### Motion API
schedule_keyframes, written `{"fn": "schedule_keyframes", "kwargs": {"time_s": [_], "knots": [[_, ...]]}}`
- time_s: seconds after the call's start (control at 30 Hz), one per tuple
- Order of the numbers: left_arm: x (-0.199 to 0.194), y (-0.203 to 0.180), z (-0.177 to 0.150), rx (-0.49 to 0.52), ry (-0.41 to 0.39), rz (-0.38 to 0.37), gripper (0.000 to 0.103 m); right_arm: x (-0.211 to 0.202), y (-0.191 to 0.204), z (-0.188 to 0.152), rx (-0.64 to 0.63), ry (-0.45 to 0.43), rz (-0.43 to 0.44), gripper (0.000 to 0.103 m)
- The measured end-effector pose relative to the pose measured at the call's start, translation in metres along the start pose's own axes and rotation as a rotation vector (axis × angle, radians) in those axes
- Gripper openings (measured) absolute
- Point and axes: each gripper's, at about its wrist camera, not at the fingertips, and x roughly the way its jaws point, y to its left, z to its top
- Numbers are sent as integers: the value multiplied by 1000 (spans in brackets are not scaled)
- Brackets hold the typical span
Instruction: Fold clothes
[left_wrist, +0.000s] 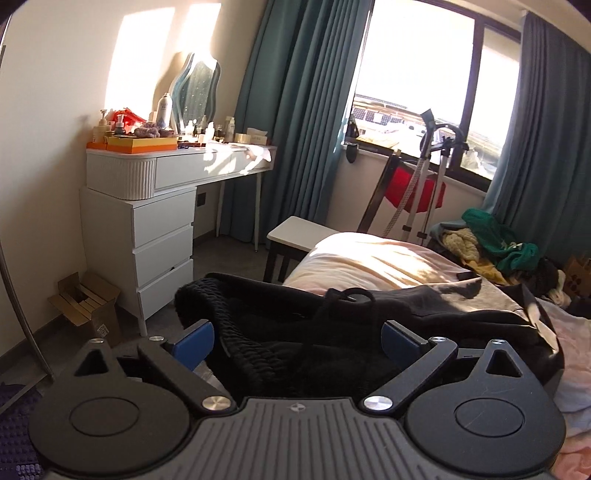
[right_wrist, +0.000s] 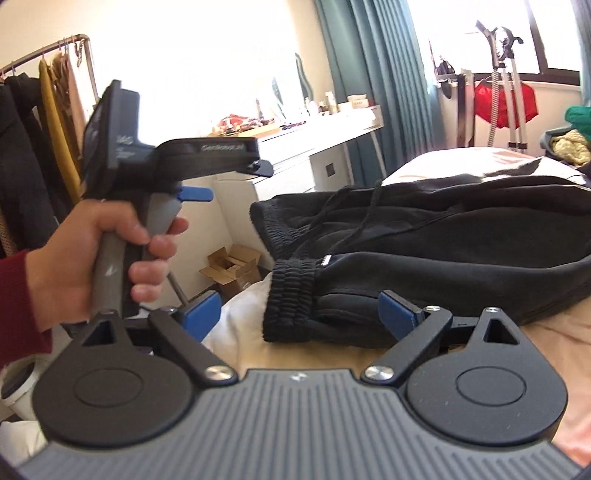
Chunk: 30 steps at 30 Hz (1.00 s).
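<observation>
Black knit fabric dominates both views: the trousers (right_wrist: 424, 236) lie across the bed (left_wrist: 373, 262), already doubled over so that the ribbed cuff (right_wrist: 291, 295) rests beside the elasticated waistband (right_wrist: 273, 221). We judge that this layout brings the short ends together, so the next fold can halve the bundle again. The bed carries the work because its broad, soft surface supports the full garment; the sheet under the fold is pale peach.

The left gripper (left_wrist: 297, 341) sits at the waistband end. Its blue fingers (left_wrist: 194, 345) are spread wide, with the ribbed edge lying between them but not pinched; we read this as a released state, positioned to close on the hem. In the right wrist view we see the same tool (right_wrist: 236, 158) from the side, raised above the bed edge and held by the left hand (right_wrist: 110, 251) around its grey grip.

The right gripper (right_wrist: 299, 317) faces the cuff. Its fingers (right_wrist: 395, 317) also stand apart, released, and the cuff lies in the gap between them. We cannot tell whether either pad touches the cloth.

The drawstring (right_wrist: 354, 218) trails loose over the top layer. We advise tucking it inside before the next fold, since a hanging cord may snag a finger.

A pile of unsorted clothes (left_wrist: 495, 243) waits at the far side of the bed, so we judge the task well short of complete.
</observation>
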Motion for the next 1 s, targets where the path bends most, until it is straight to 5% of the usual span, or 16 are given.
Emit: {"fn": "schedule_keyframes", "kwargs": {"time_s": [0.3,0.5,0.7,1.0], "knots": [[-80,-135,-52,74,-66,-171,99,-115,-92,21,-2,-148,-245,94],[-72,-199,-93,162,-69,-174,99,-150,-159,11,57,-218,-381,94],[-31,-201,-138,178,-19,-224,100,-153,-209,-20,150,-224,-482,94],[-2,-199,-149,193,9,-180,102,-147,-221,-22,151,-219,-497,94]]}}
